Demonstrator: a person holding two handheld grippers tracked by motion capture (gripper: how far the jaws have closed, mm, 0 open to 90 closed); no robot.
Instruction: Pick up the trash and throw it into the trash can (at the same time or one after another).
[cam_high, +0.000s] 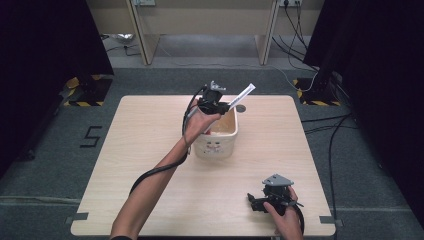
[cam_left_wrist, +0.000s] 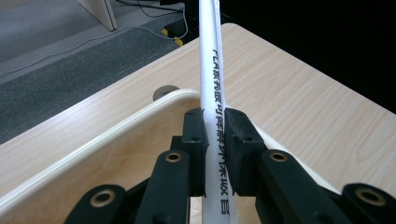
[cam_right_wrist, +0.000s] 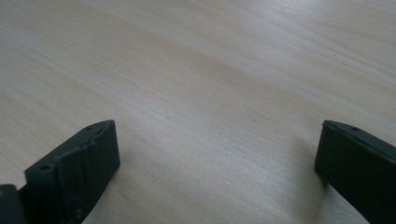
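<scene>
I have the left hand-held gripper (cam_high: 223, 106) clamped on a long white paper-wrapped stick (cam_left_wrist: 215, 100) — its jaws are drawn in tight against the wrapper, one on each side, with black print running down the strip between them. I'm holding it near its lower end, so most of its length juts up and away toward the far right corner of the worktop (cam_high: 150, 150). The grip is low on the stick, I judge, so that the free end stays clear of the container while the short end can be steered inside.

The gripper hangs just over the far rim of a cream-coloured, round-cornered plastic tub (cam_high: 220, 142), which stands around the middle of the light wood worktop, a little nearer the far edge. In the left gripper view the tub's pale rim (cam_left_wrist: 116, 128) curves right under the jaws (what else lies inside I can't make out clearly). That placement suggests the stick is either going in or coming out; I can't tell which.

My right hand-held gripper (cam_high: 262, 200) sits low near the front right corner, well apart from the tub — jaws spread wide, nothing between them but bare wood (cam_right_wrist: 210, 93). It's parked there, I'd say, to keep out of the left hand's way.
</scene>
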